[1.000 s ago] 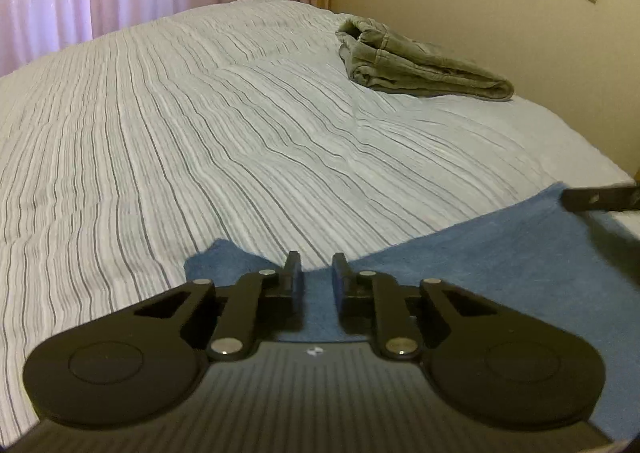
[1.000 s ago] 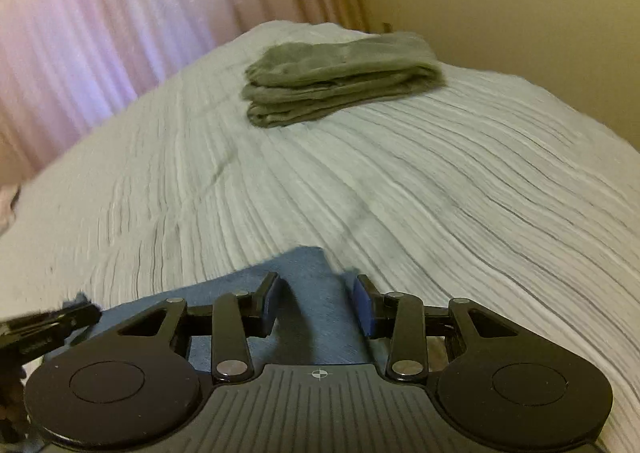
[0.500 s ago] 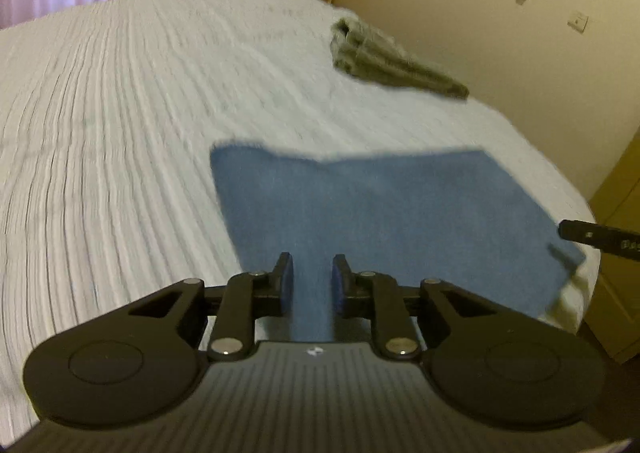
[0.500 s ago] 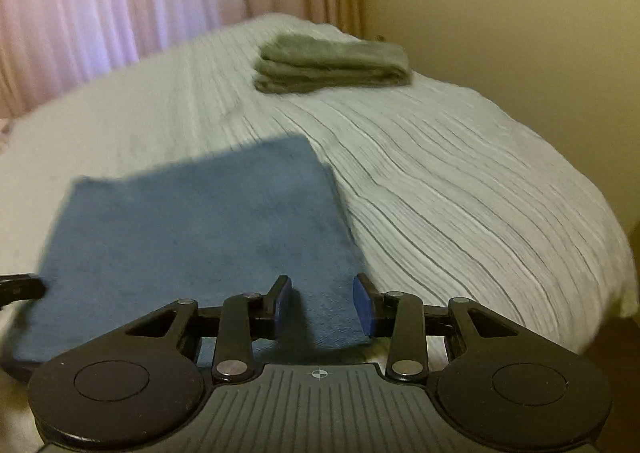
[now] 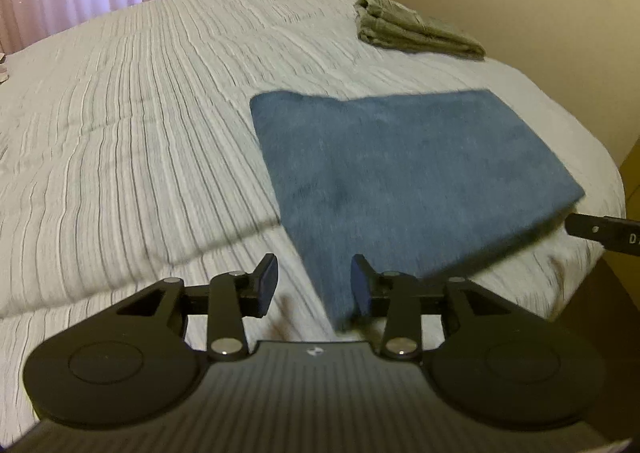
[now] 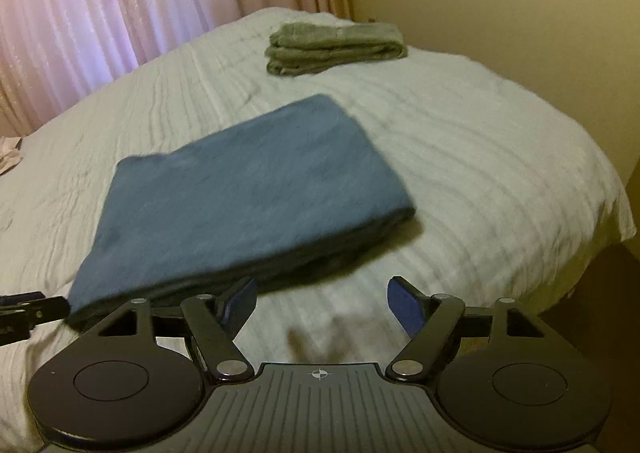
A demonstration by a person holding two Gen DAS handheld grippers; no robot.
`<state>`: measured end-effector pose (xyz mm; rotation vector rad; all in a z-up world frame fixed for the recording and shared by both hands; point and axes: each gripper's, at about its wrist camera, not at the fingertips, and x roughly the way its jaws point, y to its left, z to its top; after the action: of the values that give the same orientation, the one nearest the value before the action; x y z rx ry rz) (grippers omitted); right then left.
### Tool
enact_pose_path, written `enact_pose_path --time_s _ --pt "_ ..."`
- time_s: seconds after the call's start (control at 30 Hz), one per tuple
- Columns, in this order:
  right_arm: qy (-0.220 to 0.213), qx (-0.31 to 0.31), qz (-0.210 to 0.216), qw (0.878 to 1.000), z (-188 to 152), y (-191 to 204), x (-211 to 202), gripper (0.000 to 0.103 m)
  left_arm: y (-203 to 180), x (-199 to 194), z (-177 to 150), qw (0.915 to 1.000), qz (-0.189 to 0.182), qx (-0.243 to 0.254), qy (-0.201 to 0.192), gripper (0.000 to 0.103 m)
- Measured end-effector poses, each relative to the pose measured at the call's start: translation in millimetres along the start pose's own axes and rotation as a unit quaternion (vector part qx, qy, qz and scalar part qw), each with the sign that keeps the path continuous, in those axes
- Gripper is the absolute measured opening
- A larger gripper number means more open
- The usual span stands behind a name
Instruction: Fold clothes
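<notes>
A blue cloth (image 5: 400, 173) lies folded flat on the striped bed (image 5: 120, 133), toward its right side. My left gripper (image 5: 314, 285) is open at the cloth's near left corner, which lies beside the right finger with nothing pinched. The right wrist view shows the same blue cloth (image 6: 248, 189) with its thick folded edge facing me. My right gripper (image 6: 322, 301) stands open just short of that edge, over bare bedding. Each view catches the other gripper's finger at its side: the right one (image 5: 600, 231) and the left one (image 6: 32, 307).
A folded grey-green towel (image 5: 412, 29) (image 6: 336, 43) sits at the far end of the bed near the wall. Pink curtains (image 6: 100, 13) hang behind. The bed's edge (image 6: 600, 213) drops off on the right. A pale item (image 6: 8, 155) lies at the far left.
Both grippers were shut on the blue cloth's edge. They carried it over into a fold, then opened and let go. The cloth now rests flat and both grippers have drawn back.
</notes>
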<state>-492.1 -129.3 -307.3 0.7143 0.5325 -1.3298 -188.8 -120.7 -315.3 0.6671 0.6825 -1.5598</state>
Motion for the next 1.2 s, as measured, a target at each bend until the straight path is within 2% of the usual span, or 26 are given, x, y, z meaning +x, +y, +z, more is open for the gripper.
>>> enact_pose_path --time_s 0.4,1.2 --pt "0.003 -0.006 0.008 1.0 -17.2 22.4 -19.6 0.075 -13.8 -32.2 -20.1 0.9989 0.034 0.03 -0.007 0.049" --pt "0.011 -0.003 0.002 1.0 -21.0 22.8 -16.5 0.075 -15.0 -35.5 -25.0 0.9986 0.036 0.038 -0.011 0.056"
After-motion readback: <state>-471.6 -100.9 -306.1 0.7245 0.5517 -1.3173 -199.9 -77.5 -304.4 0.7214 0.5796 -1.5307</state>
